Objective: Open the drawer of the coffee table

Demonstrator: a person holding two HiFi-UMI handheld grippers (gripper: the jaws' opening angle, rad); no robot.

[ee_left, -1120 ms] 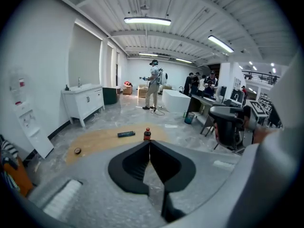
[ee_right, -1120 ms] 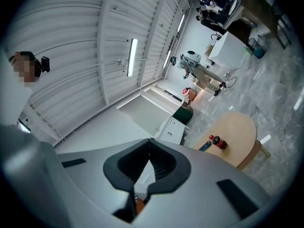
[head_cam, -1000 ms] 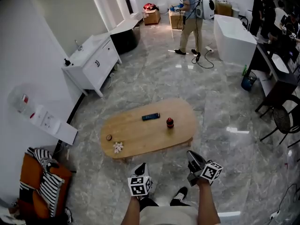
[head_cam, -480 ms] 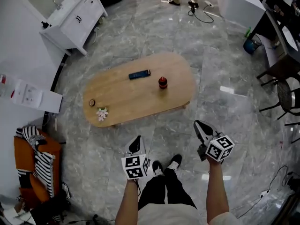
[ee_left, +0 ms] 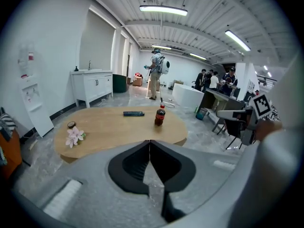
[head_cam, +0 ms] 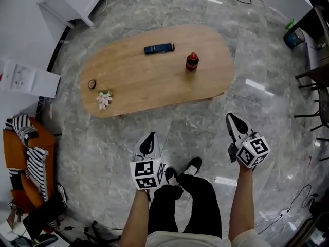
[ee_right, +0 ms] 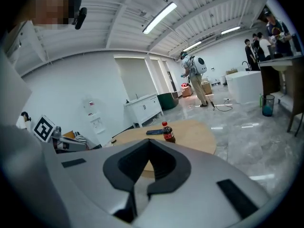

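Head view, looking steeply down: left gripper (head_cam: pixel 148 139), jaws pressed together and empty; right gripper (head_cam: pixel 233 122), likewise closed (nothing held). Both hang over the floor, near the oval wooden coffee table (head_cam: pixel 149 84) ahead.

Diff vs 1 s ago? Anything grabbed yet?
The view tipped down and closed in on the table; the person's legs came into view. The right gripper rolled. Nothing grabbed: it and the left gripper stay shut, empty, short of the table. Bottle, remote, flower unmoved.
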